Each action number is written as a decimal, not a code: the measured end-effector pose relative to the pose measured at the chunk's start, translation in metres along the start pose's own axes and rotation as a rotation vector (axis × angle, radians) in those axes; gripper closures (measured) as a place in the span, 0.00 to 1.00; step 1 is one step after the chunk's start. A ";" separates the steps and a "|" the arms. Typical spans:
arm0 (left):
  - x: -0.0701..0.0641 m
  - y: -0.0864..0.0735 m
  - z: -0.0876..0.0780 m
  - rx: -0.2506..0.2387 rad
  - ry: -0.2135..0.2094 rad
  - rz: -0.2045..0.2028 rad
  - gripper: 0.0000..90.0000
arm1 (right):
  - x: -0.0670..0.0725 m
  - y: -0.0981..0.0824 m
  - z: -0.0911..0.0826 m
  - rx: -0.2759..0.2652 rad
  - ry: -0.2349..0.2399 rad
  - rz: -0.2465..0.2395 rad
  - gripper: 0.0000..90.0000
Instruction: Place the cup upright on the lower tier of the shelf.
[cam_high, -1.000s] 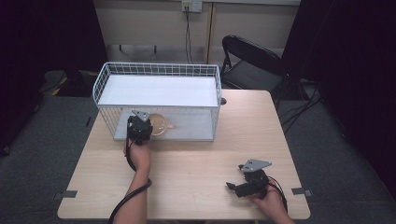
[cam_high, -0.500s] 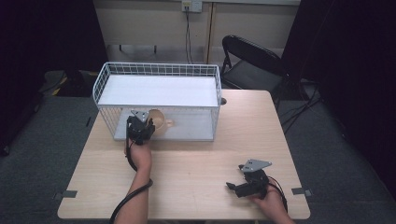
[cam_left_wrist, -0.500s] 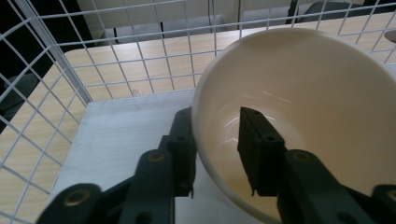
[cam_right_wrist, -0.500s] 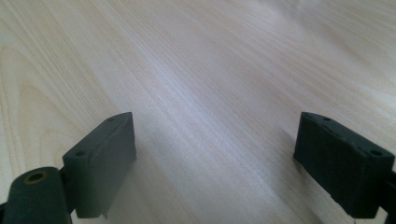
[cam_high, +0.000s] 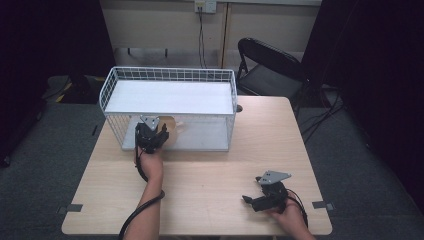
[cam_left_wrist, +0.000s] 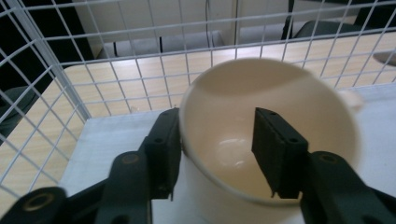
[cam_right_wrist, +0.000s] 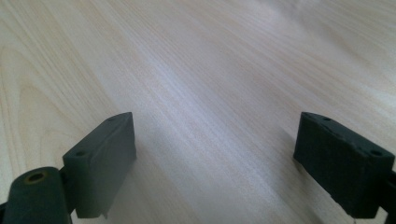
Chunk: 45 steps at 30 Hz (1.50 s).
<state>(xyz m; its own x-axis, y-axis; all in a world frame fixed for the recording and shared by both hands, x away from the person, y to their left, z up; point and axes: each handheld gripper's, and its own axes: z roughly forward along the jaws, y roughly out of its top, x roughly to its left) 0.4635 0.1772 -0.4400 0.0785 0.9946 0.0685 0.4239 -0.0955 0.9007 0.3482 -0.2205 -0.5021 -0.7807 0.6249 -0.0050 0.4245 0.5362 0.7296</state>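
Cream ceramic, that is the round mug (cam_left_wrist: 261, 154) sitting between the left gripper's (cam_high: 151, 134) jaws, inside the white wire basket (cam_high: 115, 85) at the far left of the pale wooden surface (cam_high: 210, 180). In the left gripper view one black jaw stands outside the mug's wall and the other hangs inside the bowl, with the rim passing between them. The jaws have just been opening: the inner pad stands clear of the wall with a gap showing, while the outer jaw sits right against the outside, so the mug is straddled rather than pinched. The mug stands upright on the basket's white floor, close to the near wire wall, its small handle poking out on the side away from the outer jaw. Wire mesh crosses just beyond the jaws, and the wooden top shows through it.

In the high view the left hand (cam_high: 151, 167) reaches up from the bottom edge to the basket's near side, cable trailing back along the forearm.

Over to the right, the right gripper (cam_high: 252, 201) lies low on the wood near the front edge, well apart from the basket, cradled by the right hand (cam_high: 287, 217). Its jaws stand wide apart with bare wood grain between them. A black folding chair (cam_high: 270, 62) waits beyond the far right corner.
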 end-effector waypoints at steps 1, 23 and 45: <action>0.001 0.000 0.000 -0.004 -0.004 0.005 0.53 | 0.000 0.000 0.000 0.000 0.000 0.000 0.13; 0.003 0.004 -0.003 0.028 -0.050 0.047 0.36 | 0.000 0.000 0.000 -0.001 0.000 0.000 0.13; 0.006 0.019 -0.012 0.011 -0.097 0.014 0.34 | 0.000 0.000 0.000 -0.001 0.000 0.001 0.13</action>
<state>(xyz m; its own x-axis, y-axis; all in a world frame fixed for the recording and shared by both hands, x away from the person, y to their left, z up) 0.4606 0.1814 -0.4175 0.1714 0.9844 0.0385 0.4318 -0.1102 0.8952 0.3482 -0.2205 -0.5022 -0.7805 0.6251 -0.0042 0.4245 0.5350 0.7304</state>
